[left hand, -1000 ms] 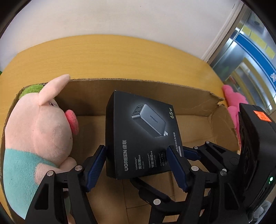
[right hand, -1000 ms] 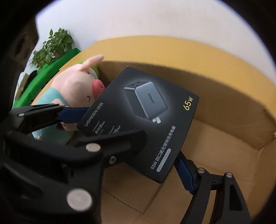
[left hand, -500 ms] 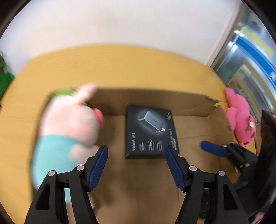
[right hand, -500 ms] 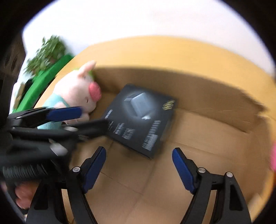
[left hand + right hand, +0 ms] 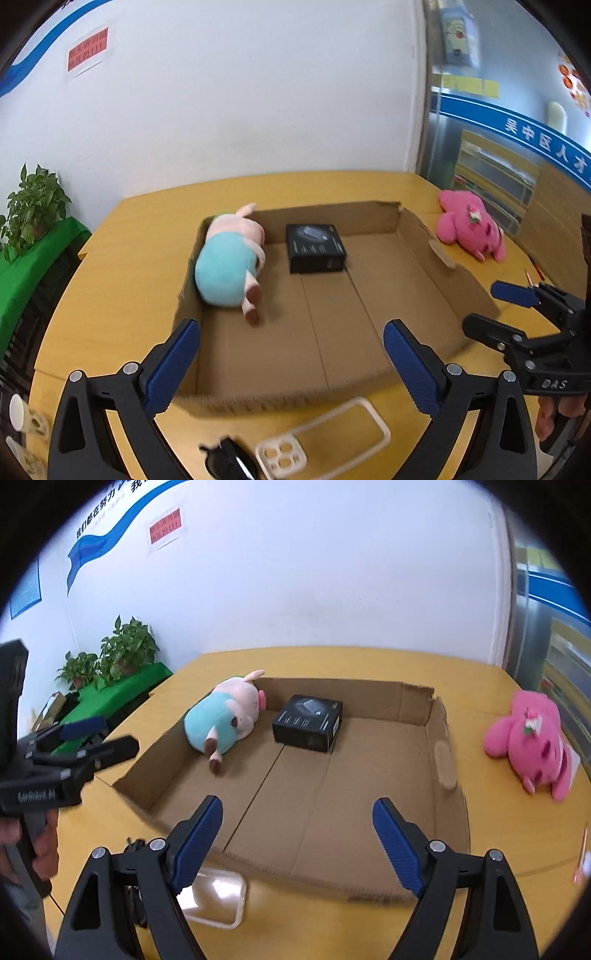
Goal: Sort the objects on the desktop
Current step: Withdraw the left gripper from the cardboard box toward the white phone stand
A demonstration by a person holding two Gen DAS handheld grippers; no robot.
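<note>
A black charger box (image 5: 316,248) lies flat on the floor of the open cardboard box (image 5: 424,236), next to a pig plush in a teal shirt (image 5: 229,266) at its left wall. My left gripper (image 5: 291,365) hovers above the near wall, well back from both. Its jaws are opening with nothing between them. In the right wrist view the charger box (image 5: 308,722) and pig plush (image 5: 225,712) lie far ahead of my right gripper (image 5: 297,842), whose jaws are also opening and empty. A pink plush (image 5: 528,734) lies on the table right of the cardboard box.
On the yellow table in front of the cardboard box lie a clear phone case (image 5: 325,439) and black sunglasses (image 5: 229,461). A paper cup (image 5: 16,411) stands at the left edge. Potted plants (image 5: 125,650) on a green-covered stand sit beyond the table's left side.
Both grippers let go of the black charger box, which now lies in the cardboard box. Both drew back and upward, and their jaws stand wider.
</note>
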